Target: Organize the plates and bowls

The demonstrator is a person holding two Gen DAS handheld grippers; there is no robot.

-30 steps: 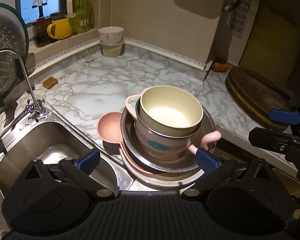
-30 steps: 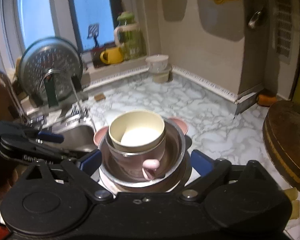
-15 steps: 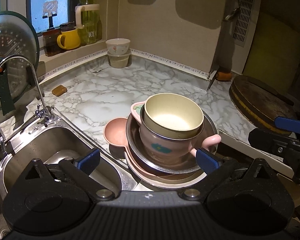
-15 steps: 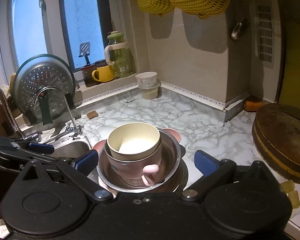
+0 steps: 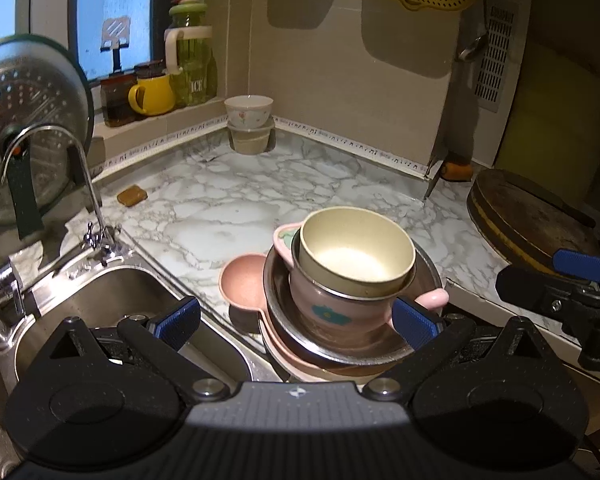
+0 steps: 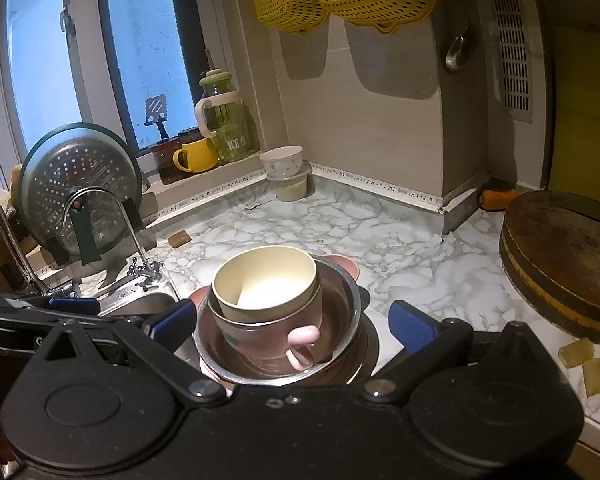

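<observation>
A pile of dishes sat at the near edge of the marble counter (image 5: 236, 200), just right of the sink (image 5: 112, 308). At the bottom lay a pink plate (image 5: 242, 284) with a round ear sticking out to the left. On it sat a metal bowl (image 6: 340, 300). Inside that stood a pink cup (image 5: 332, 308) with little handles, and a cream bowl (image 5: 356, 252) was tucked into the cup's top.

Far back in the corner, two more small bowls (image 5: 249, 124) were stacked one on the other.

The left gripper (image 5: 296, 320) had its fingers spread wide, one on each side of the pile, holding nothing. The right gripper (image 6: 294, 322) was spread wide too, also around the pile and empty.

It was hard to say which step this was. The dishes could have been just piled up neatly like this, or they could have been waiting to be sorted out. If a dish was to be lifted, a gripper would need to pinch a rim gently and go straight up, so the pile would not tip toward the sink.
</observation>
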